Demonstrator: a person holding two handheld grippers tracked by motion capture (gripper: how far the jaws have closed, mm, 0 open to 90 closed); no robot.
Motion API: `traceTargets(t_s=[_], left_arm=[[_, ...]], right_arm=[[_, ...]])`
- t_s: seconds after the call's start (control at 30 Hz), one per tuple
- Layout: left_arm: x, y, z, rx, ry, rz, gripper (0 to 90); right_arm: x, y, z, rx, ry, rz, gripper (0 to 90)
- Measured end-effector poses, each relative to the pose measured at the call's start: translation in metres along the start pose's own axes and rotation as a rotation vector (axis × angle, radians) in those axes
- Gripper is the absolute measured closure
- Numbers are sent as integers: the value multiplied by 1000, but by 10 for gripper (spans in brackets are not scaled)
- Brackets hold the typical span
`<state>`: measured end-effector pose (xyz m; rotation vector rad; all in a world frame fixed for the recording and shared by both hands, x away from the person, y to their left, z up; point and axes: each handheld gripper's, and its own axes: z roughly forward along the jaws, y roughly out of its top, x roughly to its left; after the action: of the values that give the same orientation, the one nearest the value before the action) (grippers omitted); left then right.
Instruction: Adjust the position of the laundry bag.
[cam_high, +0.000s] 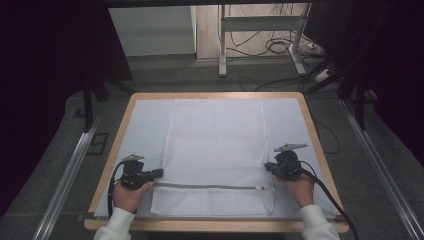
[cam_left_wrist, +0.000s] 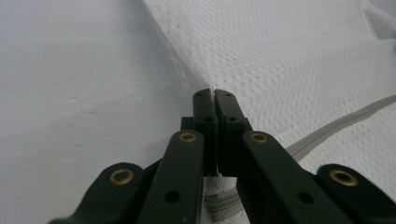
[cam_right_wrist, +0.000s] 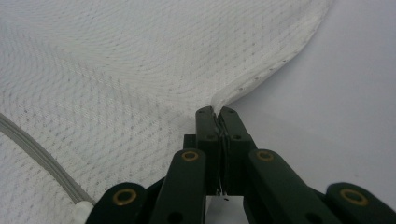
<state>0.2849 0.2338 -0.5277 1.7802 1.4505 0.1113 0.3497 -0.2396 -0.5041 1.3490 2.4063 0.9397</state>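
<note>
The mesh bag (cam_high: 215, 150) is lying flat mid-surface, zipper (cam_high: 210, 187) toward the person. Both the left gripper (cam_high: 159, 173) and right gripper (cam_high: 268, 166) are clenching its side edges, fingers pinched on mesh. Looks like an early grab, with any fold or lift not yet begun.

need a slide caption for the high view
Two hand-held grippers, left gripper and right gripper, pinch opposite side edges of a white mesh laundry bag lying flat on the table.
</note>
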Motion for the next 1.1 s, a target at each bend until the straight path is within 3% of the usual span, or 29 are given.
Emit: traceTargets(t_s=[0.57, 0.63, 0.67, 0.7, 0.77, 0.9, 1.1], left_arm=[[8, -7, -4, 6, 18, 0, 879], [7, -8, -5, -3, 33, 21, 816], [6, -9, -6, -25, 49, 44, 816], [5, -9, -8, -69, 75, 61, 755], [3, -5, -19, -194, 110, 49, 509], [-1, -1, -26, -228, 95, 63, 365], [-14, 4, -28, -197, 62, 106, 324]], right_arm=[[3, -1, 7, -4, 35, -9, 862], [3, -2, 7, -5, 6, -32, 759], [3, -2, 7, -5, 6, -32, 759], [2, -2, 6, -10, -8, -39, 684], [0, -1, 1, -48, -13, -29, 476], [-2, 1, -7, -105, -12, -11, 364], [-1, -1, -20, -173, -51, -25, 272]])
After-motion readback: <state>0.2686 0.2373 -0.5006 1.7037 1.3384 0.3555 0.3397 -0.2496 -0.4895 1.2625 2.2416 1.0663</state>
